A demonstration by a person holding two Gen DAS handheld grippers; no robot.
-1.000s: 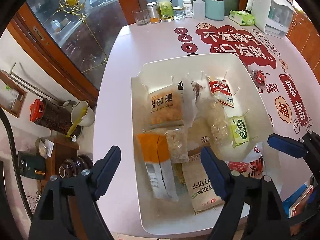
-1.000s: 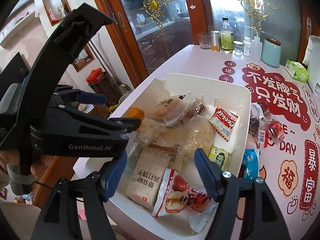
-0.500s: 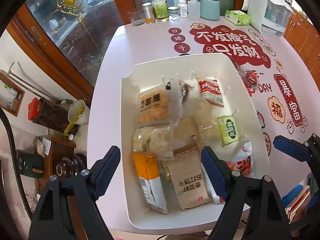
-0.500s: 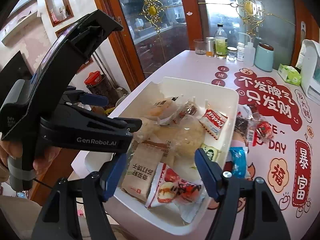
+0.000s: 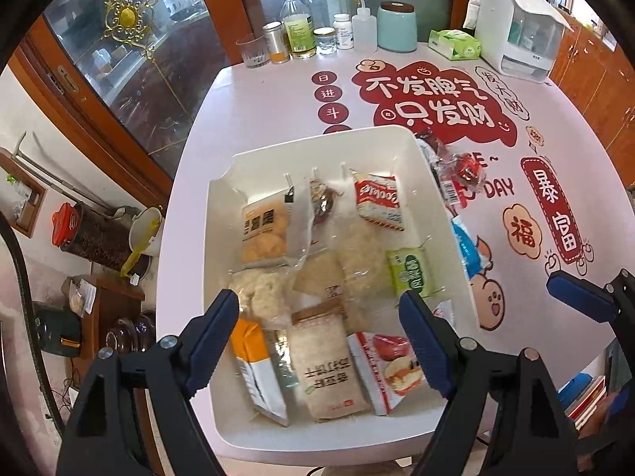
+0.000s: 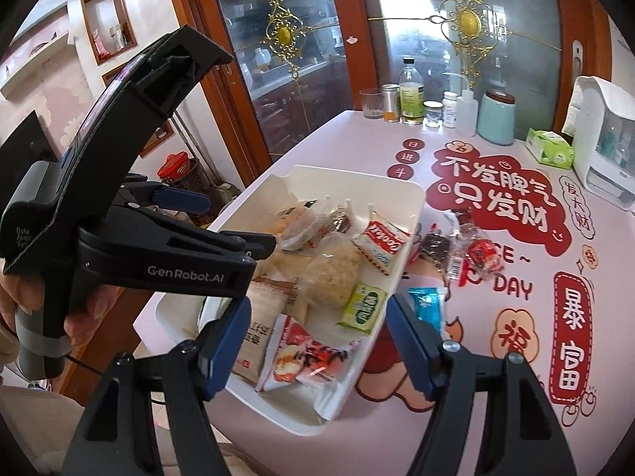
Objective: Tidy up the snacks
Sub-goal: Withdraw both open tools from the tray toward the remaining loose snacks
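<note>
Below both claws: white bin (image 5: 222,277) holding most snack packets, grouped for storage. Beyond right claw (image 6: 317,341), loose snacks (image 6: 476,254) on bench (image 5: 246,111), unsorted. Left claw (image 5: 321,341) and right: open, empty.

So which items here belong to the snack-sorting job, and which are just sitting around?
Job:
white bin
snack packets inside
loose snacks beside it
blue packet

Lying about:
bottles and jars
teal canister
tissue pack
white dispenser
</note>
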